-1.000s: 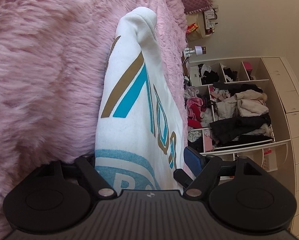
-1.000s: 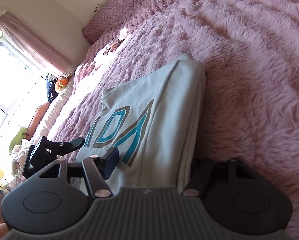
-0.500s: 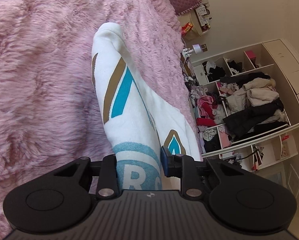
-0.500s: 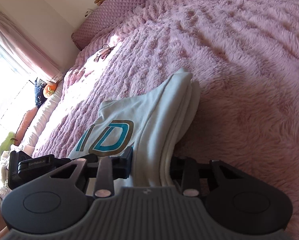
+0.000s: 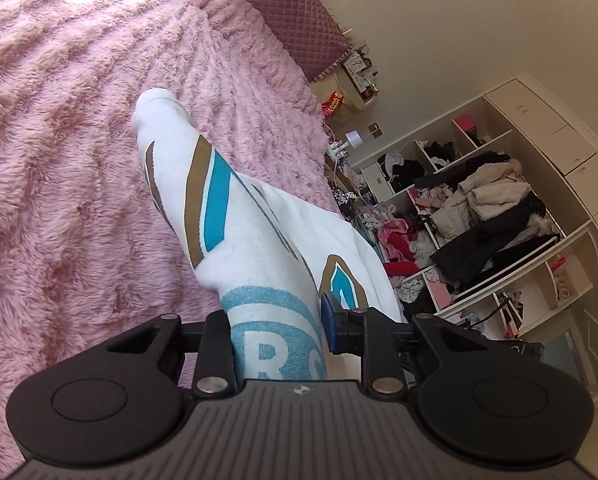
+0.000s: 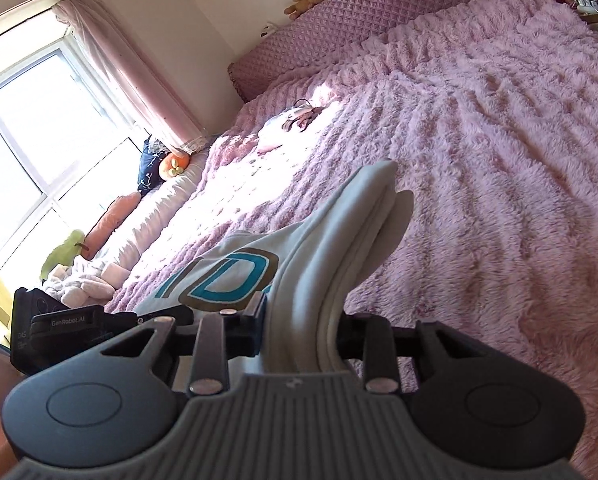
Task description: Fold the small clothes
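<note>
A folded white garment [image 5: 219, 216] with blue and gold lettering hangs over the pink fluffy bed [image 5: 59, 140]. My left gripper [image 5: 277, 340] is shut on its near edge and holds it lifted. My right gripper [image 6: 301, 334] is shut on the other edge of the same garment [image 6: 339, 248], where several folded layers bunch between the fingers. The garment's far end still droops toward the bed. The left gripper's black body [image 6: 59, 328] shows at the lower left of the right wrist view.
Open shelves [image 5: 479, 220] stuffed with clothes stand beyond the bed's edge. A quilted headboard [image 6: 359, 12] and a window with pink curtains [image 6: 59, 112] lie at the bed's far side. Small clothes [image 6: 291, 120] and plush toys [image 6: 171, 164] lie near the pillows.
Both grippers closed on the garment's edges and lifted it off the bed. The views tilted up, so more of the room shows.
</note>
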`<action>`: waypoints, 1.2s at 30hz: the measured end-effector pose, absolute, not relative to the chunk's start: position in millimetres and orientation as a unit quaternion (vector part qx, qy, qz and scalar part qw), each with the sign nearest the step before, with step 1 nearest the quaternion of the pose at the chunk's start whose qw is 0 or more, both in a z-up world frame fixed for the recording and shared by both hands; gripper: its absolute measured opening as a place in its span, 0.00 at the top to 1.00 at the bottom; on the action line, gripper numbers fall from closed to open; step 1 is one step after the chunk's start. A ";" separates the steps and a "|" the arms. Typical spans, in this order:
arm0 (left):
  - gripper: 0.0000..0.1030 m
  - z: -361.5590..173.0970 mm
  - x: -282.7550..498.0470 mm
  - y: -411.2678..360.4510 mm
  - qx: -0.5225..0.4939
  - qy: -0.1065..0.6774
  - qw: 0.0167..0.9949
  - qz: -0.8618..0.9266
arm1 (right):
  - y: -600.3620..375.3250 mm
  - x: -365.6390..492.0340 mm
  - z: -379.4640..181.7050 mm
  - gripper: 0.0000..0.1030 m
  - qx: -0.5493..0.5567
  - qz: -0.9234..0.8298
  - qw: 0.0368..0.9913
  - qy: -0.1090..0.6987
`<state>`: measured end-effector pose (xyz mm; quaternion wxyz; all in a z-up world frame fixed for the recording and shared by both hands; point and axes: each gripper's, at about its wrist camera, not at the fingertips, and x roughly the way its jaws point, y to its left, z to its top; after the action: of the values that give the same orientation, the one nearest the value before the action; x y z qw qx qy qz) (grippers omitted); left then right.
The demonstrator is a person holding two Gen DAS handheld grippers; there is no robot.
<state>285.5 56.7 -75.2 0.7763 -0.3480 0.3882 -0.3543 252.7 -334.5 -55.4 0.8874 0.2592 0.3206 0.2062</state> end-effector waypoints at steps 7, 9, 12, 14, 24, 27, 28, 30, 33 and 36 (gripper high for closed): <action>0.73 -86.5 258.8 105.8 -0.347 0.382 0.788 -0.335 | -275.6 228.1 -56.0 0.74 0.238 0.230 0.886 0.326; 0.73 -99.5 255.2 113.0 -0.350 0.386 0.787 -0.331 | -264.4 224.9 -66.0 0.74 0.235 0.230 0.882 0.337; 0.73 -132.5 250.1 127.6 -0.367 0.395 0.778 -0.324 | -251.6 222.0 -88.0 0.74 0.227 0.230 0.877 0.356; 0.73 -159.1 248.1 132.7 -0.380 0.405 0.770 -0.314 | -249.1 221.0 -110.6 0.74 0.234 0.222 0.870 0.374; 0.63 -249.0 243.7 158.5 -0.459 0.420 0.725 -0.295 | -264.5 211.3 -193.4 0.63 0.240 0.192 0.855 0.419; 0.64 -230.8 241.9 168.5 -0.426 0.427 0.743 -0.290 | -269.0 209.4 -185.8 0.62 0.224 0.193 0.859 0.418; 0.64 -222.4 239.8 173.9 -0.413 0.429 0.751 -0.286 | -269.6 206.2 -180.2 0.62 0.214 0.191 0.864 0.413; 0.64 -203.1 232.6 188.6 -0.389 0.427 0.769 -0.274 | -272.4 197.7 -163.7 0.70 0.198 0.198 0.874 0.398; 0.64 -171.7 217.2 203.3 -0.363 0.408 0.798 -0.256 | -268.8 177.4 -134.6 0.70 0.158 0.215 0.892 0.365; 0.64 -136.9 193.0 189.0 -0.304 0.380 0.835 -0.257 | -253.0 154.0 -112.5 0.70 0.118 0.245 0.902 0.335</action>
<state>193.0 189.0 -136.9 0.8347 -0.3038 0.3804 -0.2574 154.0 -253.0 -112.5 0.9019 0.1180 0.3354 0.2454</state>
